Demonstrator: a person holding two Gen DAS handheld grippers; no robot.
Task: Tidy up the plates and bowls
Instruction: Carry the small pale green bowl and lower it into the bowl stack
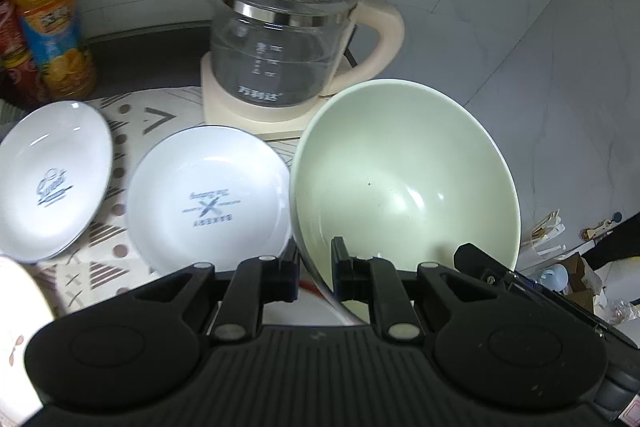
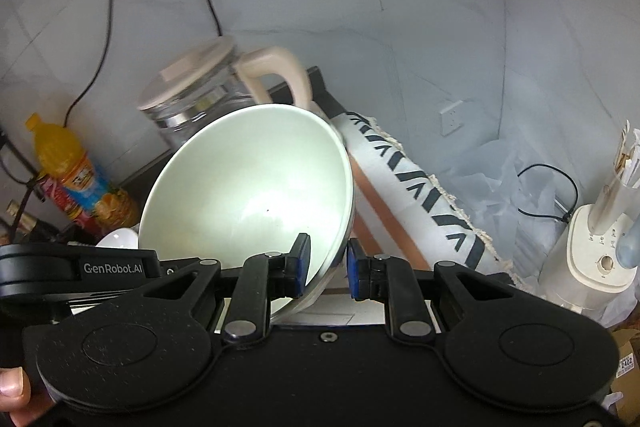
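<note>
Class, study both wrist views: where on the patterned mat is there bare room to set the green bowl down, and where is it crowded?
Both grippers, left gripper and right gripper, clamp the green bowl. Bare mat shows only between the two white plates and in front of the kettle base. Elsewhere, crowded.

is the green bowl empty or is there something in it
Empty: the green bowl shows a bare, glossy inside in both wrist views, apart from a few tiny dark specks.

Pale green bowl (image 2: 248,183) tilted, rim between right gripper (image 2: 328,265) fingers (image 2: 301,259), seemingly pinched, before kettle (image 2: 200,87).
</note>
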